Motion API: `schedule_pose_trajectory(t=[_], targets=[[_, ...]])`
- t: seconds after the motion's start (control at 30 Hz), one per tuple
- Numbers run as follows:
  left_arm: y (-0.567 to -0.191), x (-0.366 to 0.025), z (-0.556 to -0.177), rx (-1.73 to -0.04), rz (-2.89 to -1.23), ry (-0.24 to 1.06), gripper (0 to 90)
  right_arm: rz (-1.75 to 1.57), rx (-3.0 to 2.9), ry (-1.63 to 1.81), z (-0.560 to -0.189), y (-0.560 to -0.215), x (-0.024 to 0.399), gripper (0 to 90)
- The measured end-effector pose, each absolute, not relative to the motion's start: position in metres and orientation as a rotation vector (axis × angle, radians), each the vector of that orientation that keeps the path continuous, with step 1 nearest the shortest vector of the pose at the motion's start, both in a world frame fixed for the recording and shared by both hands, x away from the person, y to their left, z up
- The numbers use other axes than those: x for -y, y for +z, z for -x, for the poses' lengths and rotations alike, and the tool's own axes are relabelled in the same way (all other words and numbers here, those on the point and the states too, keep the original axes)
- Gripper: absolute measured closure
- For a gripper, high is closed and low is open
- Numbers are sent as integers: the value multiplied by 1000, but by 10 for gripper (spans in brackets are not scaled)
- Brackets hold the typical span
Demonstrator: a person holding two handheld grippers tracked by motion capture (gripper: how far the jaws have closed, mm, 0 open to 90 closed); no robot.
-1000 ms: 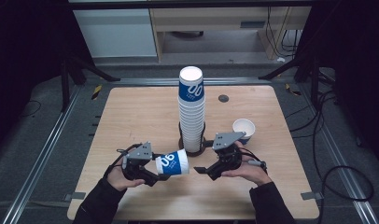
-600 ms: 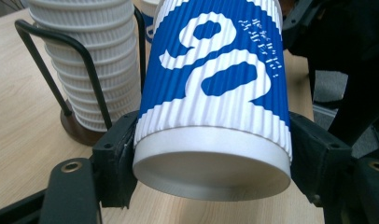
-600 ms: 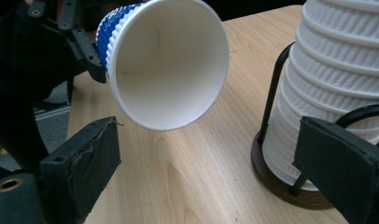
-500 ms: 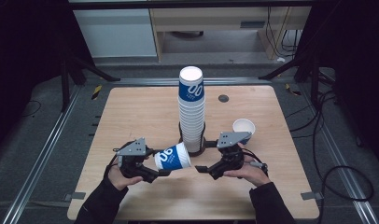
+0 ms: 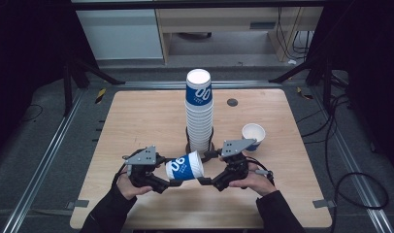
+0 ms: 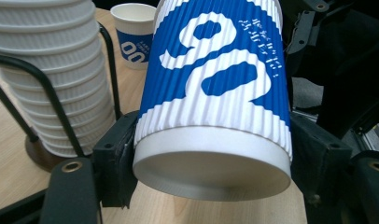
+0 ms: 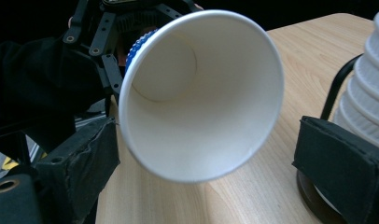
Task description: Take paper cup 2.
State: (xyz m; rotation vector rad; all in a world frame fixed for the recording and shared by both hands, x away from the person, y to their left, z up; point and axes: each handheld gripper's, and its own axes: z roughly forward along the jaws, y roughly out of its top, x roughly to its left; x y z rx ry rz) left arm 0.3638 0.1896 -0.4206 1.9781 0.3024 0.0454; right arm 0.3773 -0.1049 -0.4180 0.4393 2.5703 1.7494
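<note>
The left gripper (image 5: 172, 180) has its jaws clamped on the blue-and-white ribbed paper cup (image 5: 184, 166), lying sideways at lower centre of the high view. The right gripper view shows the cup's white inside, with the right gripper (image 7: 201, 177) jaws apart around its rim, not pressing.

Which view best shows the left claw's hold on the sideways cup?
Left gripper view: the left claw clamps the cup near its base. The high view shows it small; the right gripper view shows its open mouth.
</note>
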Motion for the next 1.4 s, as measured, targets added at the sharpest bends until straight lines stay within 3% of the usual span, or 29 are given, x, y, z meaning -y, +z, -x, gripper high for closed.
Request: schedule_pose_trajectory(t=[1.4], targets=[[-422, -174, -357, -259, -2011, 29, 223, -374, -2637, 1818, -373, -426, 94, 152]])
